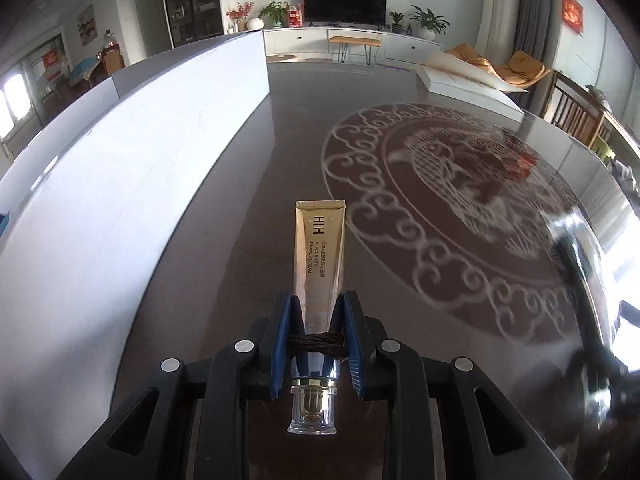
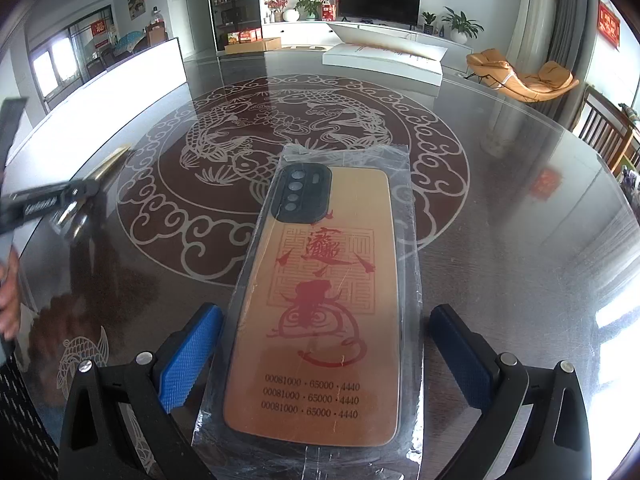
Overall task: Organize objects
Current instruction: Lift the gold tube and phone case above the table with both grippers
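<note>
In the left wrist view my left gripper (image 1: 316,316) is shut on a gold cream tube (image 1: 320,248) with a clear cap and a brown hair tie around its neck, held just above the glass table (image 1: 240,200). In the right wrist view my right gripper (image 2: 326,344) is open, its blue pads on either side of an orange phone case (image 2: 320,304) in a clear plastic sleeve that lies flat on the table. The left gripper with the tube also shows at the left edge of the right wrist view (image 2: 52,200).
A long white box (image 1: 132,184) runs along the table's left side. Another white box (image 2: 384,60) with an open lid lies at the far edge. The glass top has a fish pattern (image 2: 288,140). Wooden chairs (image 2: 604,128) stand at the right.
</note>
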Demonstrator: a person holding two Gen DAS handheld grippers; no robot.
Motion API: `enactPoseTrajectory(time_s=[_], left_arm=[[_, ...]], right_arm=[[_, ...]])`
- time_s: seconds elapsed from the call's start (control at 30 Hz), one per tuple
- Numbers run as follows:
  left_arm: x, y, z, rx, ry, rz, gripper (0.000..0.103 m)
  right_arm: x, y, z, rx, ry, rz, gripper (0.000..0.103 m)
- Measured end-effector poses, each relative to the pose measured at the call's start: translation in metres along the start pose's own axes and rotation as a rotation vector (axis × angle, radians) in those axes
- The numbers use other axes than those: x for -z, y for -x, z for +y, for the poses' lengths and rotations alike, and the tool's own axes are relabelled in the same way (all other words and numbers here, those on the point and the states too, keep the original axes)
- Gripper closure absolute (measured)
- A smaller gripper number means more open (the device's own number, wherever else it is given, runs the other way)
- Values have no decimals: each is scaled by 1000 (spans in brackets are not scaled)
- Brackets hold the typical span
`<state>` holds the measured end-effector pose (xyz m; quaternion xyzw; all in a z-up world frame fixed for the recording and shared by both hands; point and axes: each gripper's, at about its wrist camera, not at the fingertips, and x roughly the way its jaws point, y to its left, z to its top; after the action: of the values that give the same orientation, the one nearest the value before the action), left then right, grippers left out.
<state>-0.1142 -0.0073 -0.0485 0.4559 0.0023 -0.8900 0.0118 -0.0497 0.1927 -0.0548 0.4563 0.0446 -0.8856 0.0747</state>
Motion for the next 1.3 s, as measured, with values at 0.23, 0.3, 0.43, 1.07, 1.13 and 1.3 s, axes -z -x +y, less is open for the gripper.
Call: enactPoseTrajectory(time_s=[0.23,0.3,0.43,1.07,1.13,1.3], left_arm=[[32,10,-8,-7,-26,30,0],[33,10,-2,9,1,30,0],[39,11,-5,2,2,14,0],[42,13,-4,2,4,11,0],[42,13,-3,2,4,11,0],[43,13,-4,2,3,11,0]], right_arm=[[0,0,0,0,0,0,0],[0,0,0,1,0,0,0],[0,0,-1,2,0,0,0],[0,-1,0,3,1,1,0],[0,-1,0,3,1,0,0],[0,-1,0,3,1,1,0]])
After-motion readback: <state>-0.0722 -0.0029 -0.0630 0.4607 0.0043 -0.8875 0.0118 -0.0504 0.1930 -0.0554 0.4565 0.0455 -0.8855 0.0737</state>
